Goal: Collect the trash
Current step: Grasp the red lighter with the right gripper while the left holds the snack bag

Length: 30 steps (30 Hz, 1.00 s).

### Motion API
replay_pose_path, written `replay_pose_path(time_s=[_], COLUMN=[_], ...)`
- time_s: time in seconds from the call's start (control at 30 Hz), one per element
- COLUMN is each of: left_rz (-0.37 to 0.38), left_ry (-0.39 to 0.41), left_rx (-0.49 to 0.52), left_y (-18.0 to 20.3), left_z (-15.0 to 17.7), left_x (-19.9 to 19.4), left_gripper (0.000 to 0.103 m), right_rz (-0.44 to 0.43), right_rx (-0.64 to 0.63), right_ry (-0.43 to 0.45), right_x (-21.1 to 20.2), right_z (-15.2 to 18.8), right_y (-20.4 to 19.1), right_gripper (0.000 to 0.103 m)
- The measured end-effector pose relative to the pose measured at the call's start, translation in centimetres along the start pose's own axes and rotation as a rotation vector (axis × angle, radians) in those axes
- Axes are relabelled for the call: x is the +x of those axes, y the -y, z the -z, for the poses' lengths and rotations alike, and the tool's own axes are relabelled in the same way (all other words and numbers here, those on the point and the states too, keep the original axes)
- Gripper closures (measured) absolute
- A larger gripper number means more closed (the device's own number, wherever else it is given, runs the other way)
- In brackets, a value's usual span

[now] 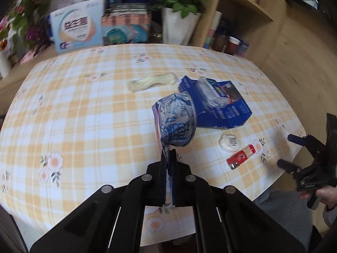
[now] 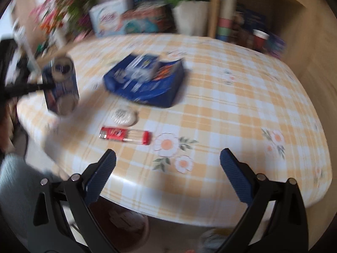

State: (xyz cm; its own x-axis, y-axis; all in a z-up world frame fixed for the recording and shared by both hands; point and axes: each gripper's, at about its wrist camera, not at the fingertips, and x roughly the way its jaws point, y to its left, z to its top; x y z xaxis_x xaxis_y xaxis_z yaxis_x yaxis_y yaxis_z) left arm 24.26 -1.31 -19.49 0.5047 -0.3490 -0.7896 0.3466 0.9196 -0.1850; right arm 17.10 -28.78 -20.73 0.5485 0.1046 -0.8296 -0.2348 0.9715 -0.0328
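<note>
My left gripper (image 1: 168,154) is shut on the edge of a blue-and-white printed wrapper (image 1: 175,120) and holds it above the checked tablecloth; it also shows at the left of the right wrist view (image 2: 61,86). My right gripper (image 2: 167,162) is open and empty over the table's near edge; it shows at the right of the left wrist view (image 1: 288,150). On the table lie an opened blue carton (image 1: 223,105) (image 2: 145,82), a red-and-clear tube (image 1: 241,157) (image 2: 126,136), a round white packet (image 1: 229,143) (image 2: 124,116) and a pale plastic sleeve (image 1: 151,82).
The table (image 1: 84,105) has a yellow checked cloth with flowers. Behind it stand boxes (image 1: 78,29), a white pot of red flowers (image 1: 179,25) and wooden shelves with cups (image 1: 233,42). A dark bin (image 2: 120,227) shows on the floor below the table's near edge.
</note>
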Motion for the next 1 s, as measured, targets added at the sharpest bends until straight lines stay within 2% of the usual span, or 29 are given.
replay_pose_path(time_s=[0.17, 0.33, 0.47, 0.5, 0.6, 0.7, 0.8, 1.0], left_rz=[0.035, 0.052, 0.068, 0.073, 0.086, 0.093, 0.100, 0.117], left_ry=[-0.006, -0.019, -0.028, -0.029, -0.036, -0.044, -0.049, -0.060], left_rx=[-0.058, -0.053, -0.061, -0.065, -0.066, -0.060, -0.061, -0.051], left_y=[-1.9, -2.1, -2.2, -2.2, -1.9, -1.4, -1.0, -0.1], left_z=[0.7, 1.4, 1.8, 1.8, 2.0, 2.1, 2.2, 2.4], left_x=[-1.9, -2.8, -2.7, -2.6, -2.3, -1.8, -1.4, -1.1], left_gripper=[0.099, 0.099, 0.099, 0.099, 0.099, 0.099, 0.099, 0.099], right_rz=[0.004, -0.013, -0.063, -0.078, -0.126, -0.158, -0.168, -0.176], right_rx=[-0.196, -0.265, -0.256, -0.248, -0.217, -0.215, -0.238, -0.213], right_ry=[-0.056, -0.090, -0.119, -0.121, -0.130, -0.131, -0.128, -0.106], right_x=[3.4, 5.7, 6.8, 6.8, 6.7, 6.5, 6.1, 5.8], right_z=[-1.4, -2.8, -3.6, -3.8, -3.8, -3.6, -3.1, -2.6], right_y=[-2.9, -4.2, -4.3, -4.3, -4.2, -4.5, -4.8, -4.6], right_gripper=[0.006, 0.008, 0.024, 0.033, 0.050, 0.062, 0.070, 0.070])
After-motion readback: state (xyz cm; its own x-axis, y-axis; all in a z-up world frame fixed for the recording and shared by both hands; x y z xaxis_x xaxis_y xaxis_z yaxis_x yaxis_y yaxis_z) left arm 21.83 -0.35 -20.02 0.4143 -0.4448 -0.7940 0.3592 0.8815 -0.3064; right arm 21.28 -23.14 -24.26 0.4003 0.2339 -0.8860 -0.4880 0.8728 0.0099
